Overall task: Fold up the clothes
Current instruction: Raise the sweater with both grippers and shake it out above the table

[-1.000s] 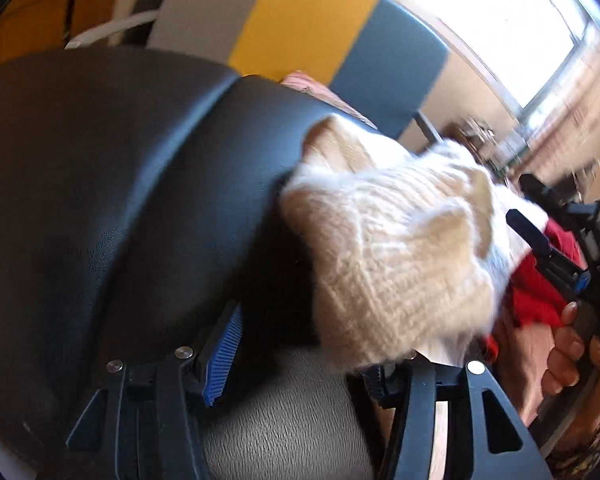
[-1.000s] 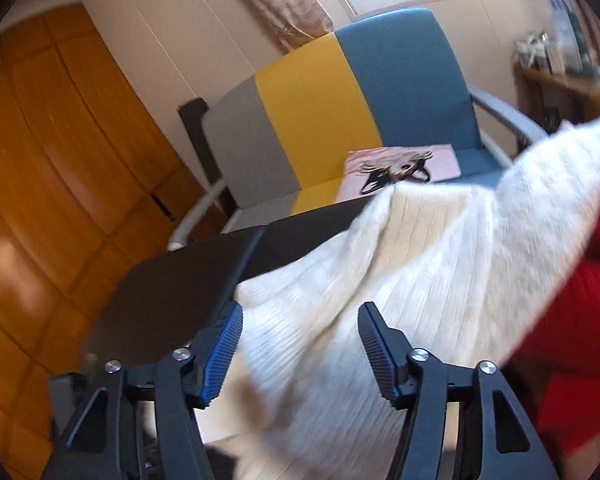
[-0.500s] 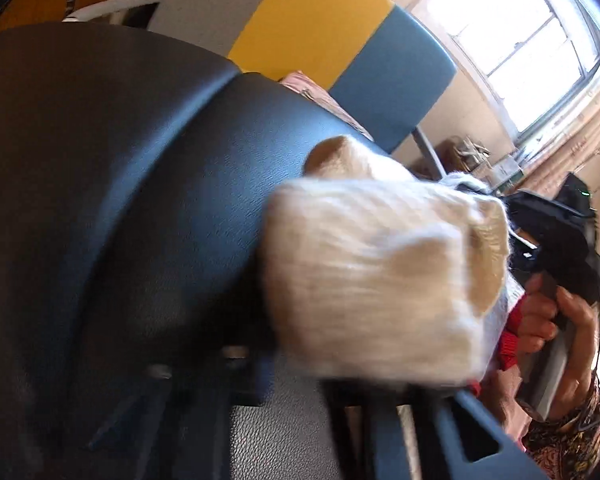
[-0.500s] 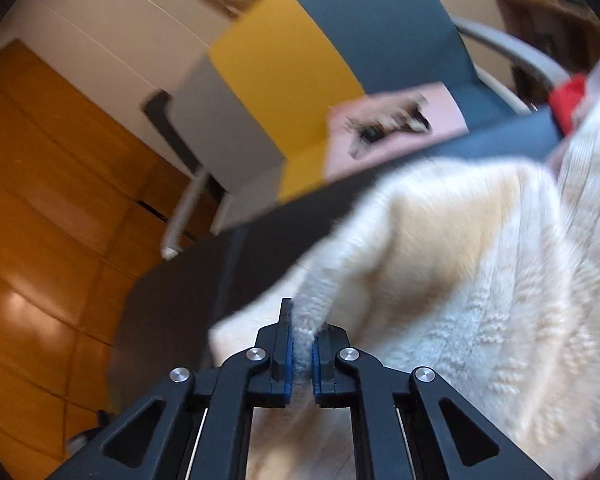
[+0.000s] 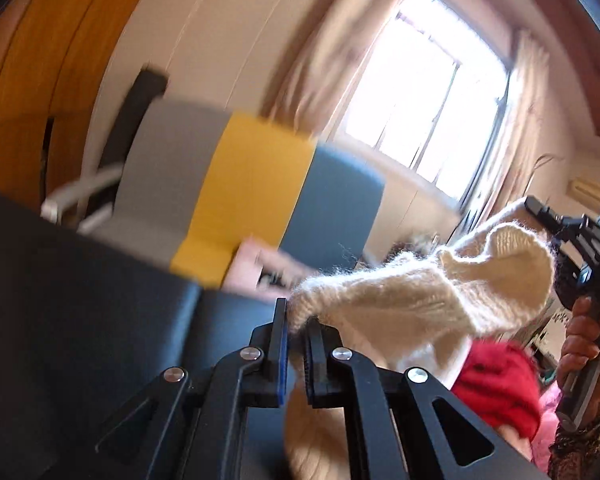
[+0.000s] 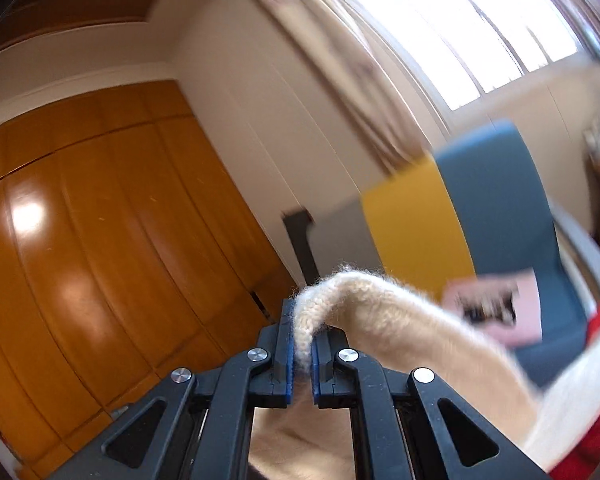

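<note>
A fluffy cream knit sweater (image 5: 420,300) hangs in the air between both grippers. My left gripper (image 5: 295,320) is shut on one edge of it, above the dark padded surface (image 5: 80,300). My right gripper (image 6: 303,334) is shut on another edge of the sweater (image 6: 400,320), raised and pointing at the wall. In the left wrist view the right gripper (image 5: 540,210) shows at the far right, held by a hand (image 5: 584,344). A red garment (image 5: 496,384) lies below the sweater.
A grey, yellow and blue armchair (image 5: 252,184) stands behind the padded surface, with a pink printed item (image 6: 496,308) on its seat. Orange wooden wardrobe doors (image 6: 100,260) fill the left. A bright window (image 5: 432,100) with curtains is at the back.
Both grippers went from open to shut on the sweater's edges, then rose sharply, lifting the sweater off the dark surface. Both views tilted upward toward the wall and window.
</note>
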